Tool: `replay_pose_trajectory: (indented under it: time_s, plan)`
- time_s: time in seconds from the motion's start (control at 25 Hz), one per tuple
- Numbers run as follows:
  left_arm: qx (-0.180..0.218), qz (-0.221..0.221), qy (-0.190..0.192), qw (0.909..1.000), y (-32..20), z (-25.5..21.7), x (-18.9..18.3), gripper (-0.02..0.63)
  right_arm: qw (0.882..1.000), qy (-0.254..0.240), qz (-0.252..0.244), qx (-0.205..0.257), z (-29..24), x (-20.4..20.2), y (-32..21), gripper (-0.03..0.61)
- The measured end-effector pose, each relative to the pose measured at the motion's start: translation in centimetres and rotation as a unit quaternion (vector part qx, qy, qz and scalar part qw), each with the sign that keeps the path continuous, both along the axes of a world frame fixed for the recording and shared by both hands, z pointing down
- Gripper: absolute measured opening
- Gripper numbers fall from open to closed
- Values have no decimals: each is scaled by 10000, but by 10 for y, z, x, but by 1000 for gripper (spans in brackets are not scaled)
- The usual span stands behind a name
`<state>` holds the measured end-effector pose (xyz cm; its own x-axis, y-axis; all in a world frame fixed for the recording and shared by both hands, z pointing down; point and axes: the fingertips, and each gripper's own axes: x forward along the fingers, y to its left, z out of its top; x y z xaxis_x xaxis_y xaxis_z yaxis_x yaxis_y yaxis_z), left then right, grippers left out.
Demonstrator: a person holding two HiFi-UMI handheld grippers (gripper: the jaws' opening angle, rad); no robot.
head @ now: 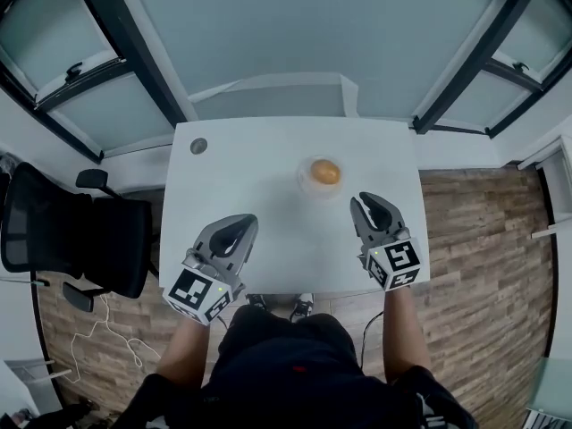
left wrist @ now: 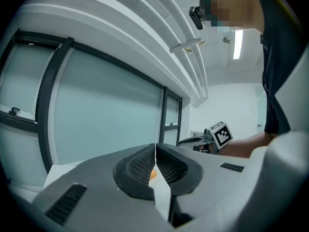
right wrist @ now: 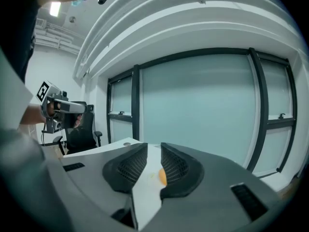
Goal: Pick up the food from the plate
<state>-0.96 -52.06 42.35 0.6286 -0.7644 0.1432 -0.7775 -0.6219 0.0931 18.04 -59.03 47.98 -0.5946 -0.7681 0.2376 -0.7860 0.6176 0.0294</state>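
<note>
An orange piece of food (head: 325,172) lies on a small clear plate (head: 305,182) on the far middle of the white table (head: 268,159). My right gripper (head: 368,202) hovers just right of and nearer than the plate, its jaws a narrow gap apart with nothing in them. In the right gripper view the food (right wrist: 162,178) shows through that gap (right wrist: 153,147). My left gripper (head: 243,225) sits left of and nearer than the plate, shut and empty. In the left gripper view its tips (left wrist: 155,146) meet, and a sliver of the food (left wrist: 152,174) shows below them.
A black office chair (head: 80,231) stands left of the table. A round grey grommet (head: 198,146) sits at the table's far left corner. Glass walls with dark frames run behind the table. Wood floor lies to the right.
</note>
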Motion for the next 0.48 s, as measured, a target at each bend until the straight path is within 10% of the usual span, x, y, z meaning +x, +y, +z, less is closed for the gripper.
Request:
replay_pose_trajectory:
  time_s: [0.28,0.48]
  plan:
    - [-282,120,45,9995,-31,25,-23,23,9912,1048,-393,-703,85,-35,-63,312]
    - [-533,34,32,9986,-48,46,-39,23,9753,1791,-512,-1187,155,-40,-111,364]
